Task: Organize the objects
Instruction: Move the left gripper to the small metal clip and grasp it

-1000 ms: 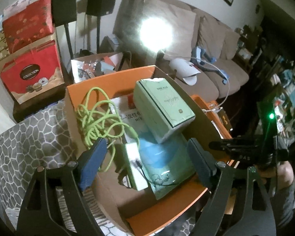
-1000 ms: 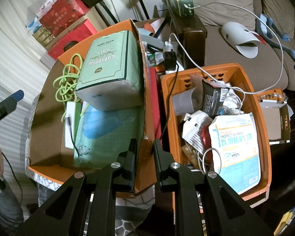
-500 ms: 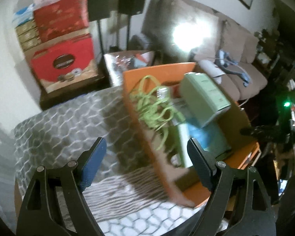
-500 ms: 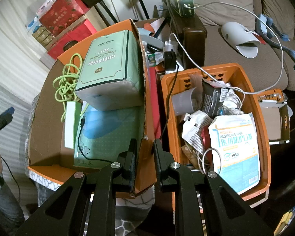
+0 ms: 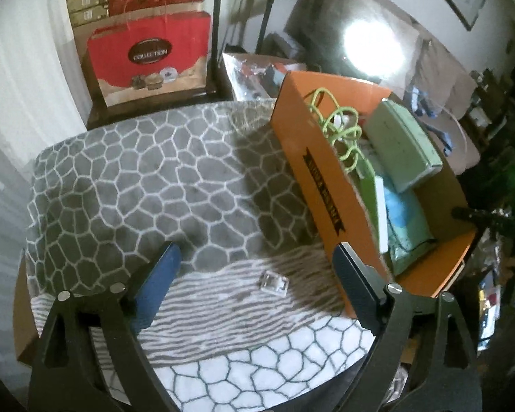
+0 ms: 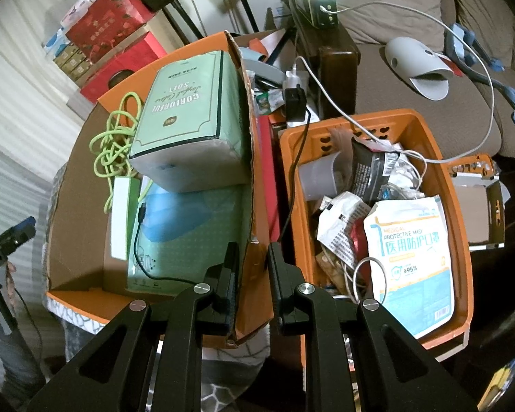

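An orange cardboard box stands on a grey patterned cushion. It holds a green tissue pack, a lime cable, a white-green slim box and a blue-green packet with a black cable. My right gripper is shut on the box's right wall. My left gripper is open and empty above the cushion, left of the box. A small clear plastic piece lies on the cushion between its fingers.
An orange plastic basket with mask packets and cables stands right of the box. A sofa with a white device and cables lies behind. Red gift boxes and speaker stands stand behind the cushion.
My left gripper has swung left, out from over the box to above the cushion; the small clear piece has come into view. The right gripper keeps its hold on the box wall.
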A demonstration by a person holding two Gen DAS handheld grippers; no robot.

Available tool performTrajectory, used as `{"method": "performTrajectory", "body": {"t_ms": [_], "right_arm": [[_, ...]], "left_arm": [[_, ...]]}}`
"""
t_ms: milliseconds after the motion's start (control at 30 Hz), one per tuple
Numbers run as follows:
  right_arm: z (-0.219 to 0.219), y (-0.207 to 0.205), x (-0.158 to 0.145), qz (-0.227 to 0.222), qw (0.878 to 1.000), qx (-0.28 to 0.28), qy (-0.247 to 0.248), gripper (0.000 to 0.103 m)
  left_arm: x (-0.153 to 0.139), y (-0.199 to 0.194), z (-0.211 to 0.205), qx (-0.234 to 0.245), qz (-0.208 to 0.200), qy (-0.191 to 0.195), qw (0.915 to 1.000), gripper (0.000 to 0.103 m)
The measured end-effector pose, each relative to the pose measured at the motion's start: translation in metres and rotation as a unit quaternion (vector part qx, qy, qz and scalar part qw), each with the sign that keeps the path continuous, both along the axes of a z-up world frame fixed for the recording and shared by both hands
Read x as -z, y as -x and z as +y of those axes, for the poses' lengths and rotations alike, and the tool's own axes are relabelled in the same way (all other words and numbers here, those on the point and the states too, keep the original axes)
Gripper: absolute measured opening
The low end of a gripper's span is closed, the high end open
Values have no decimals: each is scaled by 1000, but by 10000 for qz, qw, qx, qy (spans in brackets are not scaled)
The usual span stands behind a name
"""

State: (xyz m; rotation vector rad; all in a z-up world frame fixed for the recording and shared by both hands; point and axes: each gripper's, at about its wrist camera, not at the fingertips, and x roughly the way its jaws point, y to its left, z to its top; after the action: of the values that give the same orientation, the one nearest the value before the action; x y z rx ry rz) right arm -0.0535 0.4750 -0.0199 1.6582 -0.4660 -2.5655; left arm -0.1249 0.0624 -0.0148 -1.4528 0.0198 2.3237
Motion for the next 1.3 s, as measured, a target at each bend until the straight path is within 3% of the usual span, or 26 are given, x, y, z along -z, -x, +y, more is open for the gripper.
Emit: {"method": "performTrajectory", "body": {"t_ms": [33, 67, 367, 933, 1033, 1300], "right_arm": [[0, 0, 0, -2, 10000, 4, 9, 16], [0, 0, 0, -3, 10000, 4, 10, 16], [0, 1, -1, -1, 10000, 2, 8, 16], [1, 0, 1, -14, 10000, 5, 8, 16], [1, 0, 1, -13, 10000, 5, 9, 16], [1, 1, 0, -14, 10000, 6, 13, 16]], "left_arm": [[3, -1, 0, 15, -14, 43, 10000, 93], [6, -2, 0, 19, -32, 68, 10000, 102], [25, -15, -1, -126, 121, 314, 9994, 103], [58, -22, 8, -29, 10, 372, 9993, 102], [63, -22, 10, 41, -29, 337, 9994, 101], [81, -15, 21, 147, -144, 381, 9991, 84]]}}
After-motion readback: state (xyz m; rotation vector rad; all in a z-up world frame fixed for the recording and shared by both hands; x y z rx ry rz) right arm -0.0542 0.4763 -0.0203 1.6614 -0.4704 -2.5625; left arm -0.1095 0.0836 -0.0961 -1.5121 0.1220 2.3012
